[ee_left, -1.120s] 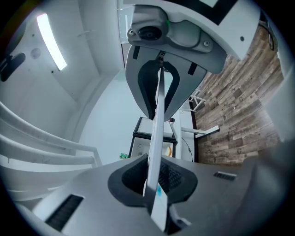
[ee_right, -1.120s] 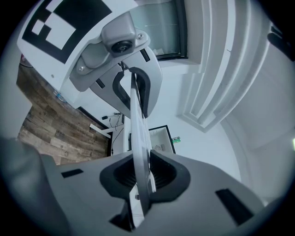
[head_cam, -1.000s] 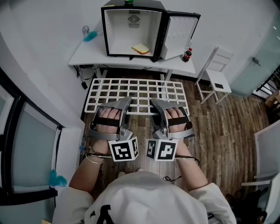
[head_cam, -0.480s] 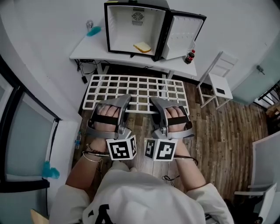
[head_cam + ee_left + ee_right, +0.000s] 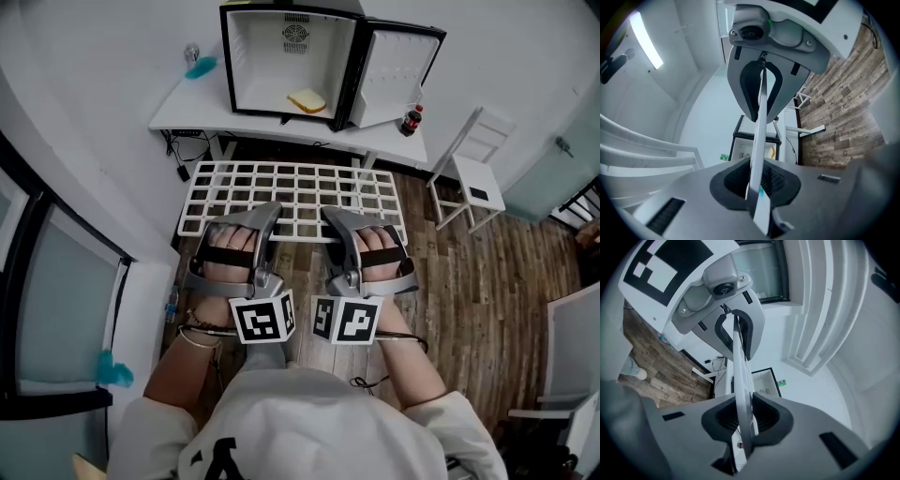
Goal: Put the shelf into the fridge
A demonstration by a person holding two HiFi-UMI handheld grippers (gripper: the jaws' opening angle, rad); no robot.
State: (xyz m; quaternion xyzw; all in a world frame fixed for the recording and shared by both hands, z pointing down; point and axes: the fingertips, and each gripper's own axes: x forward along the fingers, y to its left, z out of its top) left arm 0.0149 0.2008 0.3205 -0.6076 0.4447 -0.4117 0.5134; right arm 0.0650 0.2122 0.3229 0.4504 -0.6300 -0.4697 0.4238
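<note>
A white wire-grid shelf point(image 5: 291, 192) is held out flat over the brown plank floor point(image 5: 478, 281), in front of the white worktop point(image 5: 187, 112) and not yet in the fridge; the left gripper point(image 5: 266, 220) is clenched on the shelf's near rim, which runs edge-on between its dark pads in the left gripper view; the right gripper point(image 5: 332, 223) grasps the same rim close beside it; on the worktop stands a black mini fridge with a white interior point(image 5: 281, 52), its door point(image 5: 394, 66) swung open to the right; a pale slice of bread point(image 5: 307, 101) lies inside; a dark bottle point(image 5: 409, 120) stands by the door.
</note>
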